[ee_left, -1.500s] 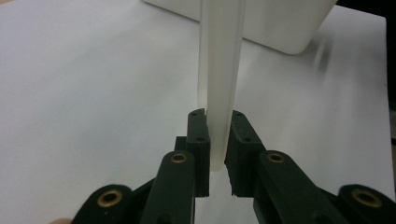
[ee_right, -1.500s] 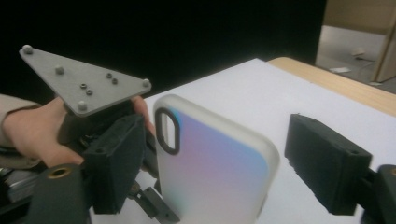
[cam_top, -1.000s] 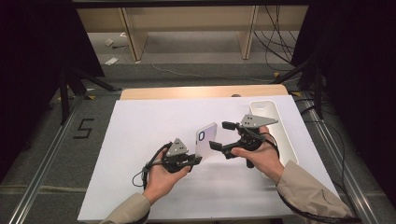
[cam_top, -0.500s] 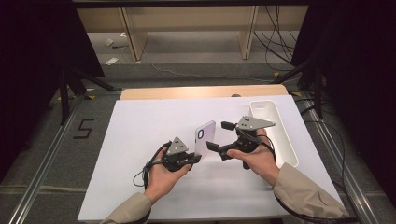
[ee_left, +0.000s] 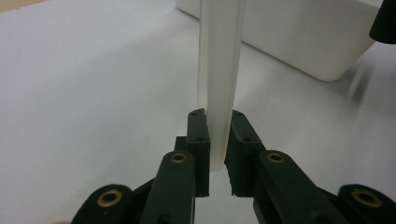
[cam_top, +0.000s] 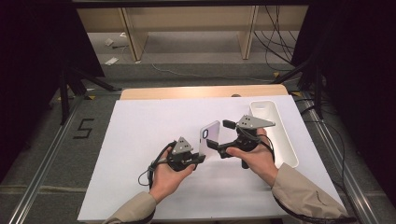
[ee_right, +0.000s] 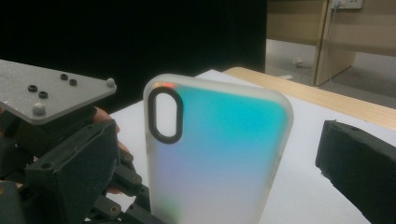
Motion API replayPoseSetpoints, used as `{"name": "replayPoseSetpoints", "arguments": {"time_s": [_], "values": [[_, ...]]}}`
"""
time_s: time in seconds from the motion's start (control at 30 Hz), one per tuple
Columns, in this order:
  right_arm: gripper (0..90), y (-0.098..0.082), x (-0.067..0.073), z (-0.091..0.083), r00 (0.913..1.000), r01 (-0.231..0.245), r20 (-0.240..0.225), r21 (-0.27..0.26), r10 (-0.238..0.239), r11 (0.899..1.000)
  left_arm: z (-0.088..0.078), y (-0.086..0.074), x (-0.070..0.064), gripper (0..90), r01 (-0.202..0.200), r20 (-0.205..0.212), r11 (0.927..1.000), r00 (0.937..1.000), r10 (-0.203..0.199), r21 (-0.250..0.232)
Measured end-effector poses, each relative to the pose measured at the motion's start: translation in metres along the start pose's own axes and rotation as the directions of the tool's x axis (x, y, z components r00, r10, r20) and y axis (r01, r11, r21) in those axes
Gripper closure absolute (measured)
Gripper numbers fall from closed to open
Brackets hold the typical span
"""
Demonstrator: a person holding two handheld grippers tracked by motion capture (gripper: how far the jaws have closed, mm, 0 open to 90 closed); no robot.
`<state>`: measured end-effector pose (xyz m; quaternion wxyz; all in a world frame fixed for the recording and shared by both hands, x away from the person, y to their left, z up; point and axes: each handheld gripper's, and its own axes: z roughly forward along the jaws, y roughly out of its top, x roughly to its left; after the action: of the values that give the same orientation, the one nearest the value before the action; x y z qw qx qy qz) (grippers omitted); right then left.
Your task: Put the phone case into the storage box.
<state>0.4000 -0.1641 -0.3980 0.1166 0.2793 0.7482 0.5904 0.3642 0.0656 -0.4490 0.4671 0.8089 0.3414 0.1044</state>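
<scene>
A translucent, iridescent phone case stands upright above the white tabletop, camera cut-out at its top left. My left gripper is shut on its lower edge. In the left gripper view the case shows edge-on, and the gripper pinches it between both pads. My right gripper is open just right of the case, its jaws pointing left at the case's upper part. In the right gripper view the case stands close in front, with one black pad to its right, clear of it.
A long white tray lies along the right side of the white sheet, close behind the right hand; it is also in the left gripper view. A wooden table edge runs along the back. Floor and cables lie beyond.
</scene>
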Motion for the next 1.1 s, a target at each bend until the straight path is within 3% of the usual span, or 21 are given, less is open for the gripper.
{"name": "replayPoseSetpoints", "arguments": {"time_s": [0.13,0.6,1.1], "values": [[0.3,0.001,0.002,0.001,0.9999,0.005,-0.012,0.005,-0.005,1.000,0.001,0.001,-0.001,80.6,0.000,0.003,1.0000,1.0000,0.000,0.002],[0.3,-0.001,0.002,0.008,0.9986,-0.008,0.052,-0.012,0.008,1.000,0.006,0.003,-0.003,80.6,0.001,0.009,1.0000,1.0000,-0.001,0.008],[1.2,-0.003,0.002,0.013,0.9982,-0.016,0.057,-0.022,0.017,1.000,0.007,0.003,-0.004,80.6,-0.003,0.009,0.9999,1.0000,0.003,0.010]]}}
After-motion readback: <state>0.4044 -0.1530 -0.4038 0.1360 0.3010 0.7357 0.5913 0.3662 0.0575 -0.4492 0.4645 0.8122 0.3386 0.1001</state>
